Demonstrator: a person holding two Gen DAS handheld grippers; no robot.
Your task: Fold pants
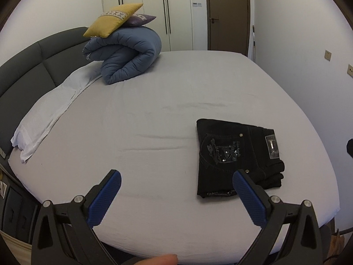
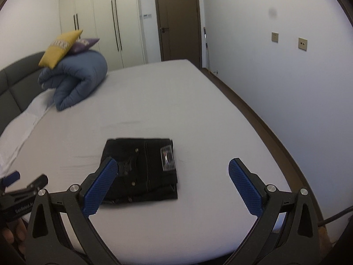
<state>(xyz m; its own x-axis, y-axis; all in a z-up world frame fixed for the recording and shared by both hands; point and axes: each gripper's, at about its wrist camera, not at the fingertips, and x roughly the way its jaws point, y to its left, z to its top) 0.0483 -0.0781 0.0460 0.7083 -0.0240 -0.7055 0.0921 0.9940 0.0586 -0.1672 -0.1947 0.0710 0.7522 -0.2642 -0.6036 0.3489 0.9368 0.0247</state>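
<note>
Black pants (image 1: 236, 156) lie folded into a compact rectangle on the grey bed (image 1: 154, 110), back pocket and waist label up. They also show in the right wrist view (image 2: 143, 167). My left gripper (image 1: 176, 176) is open and empty, held above the bed to the left of the pants. My right gripper (image 2: 173, 165) is open and empty, above the near edge of the pants. The left gripper also shows at the left edge of the right wrist view (image 2: 19, 183).
A rolled blue duvet (image 1: 128, 55) with a yellow cushion (image 1: 112, 19) and a purple cushion (image 1: 141, 19) sits at the far left by the grey headboard (image 1: 26, 70). A white pillow (image 1: 50, 110) lies along it. Wardrobes and a brown door (image 1: 228, 13) stand behind.
</note>
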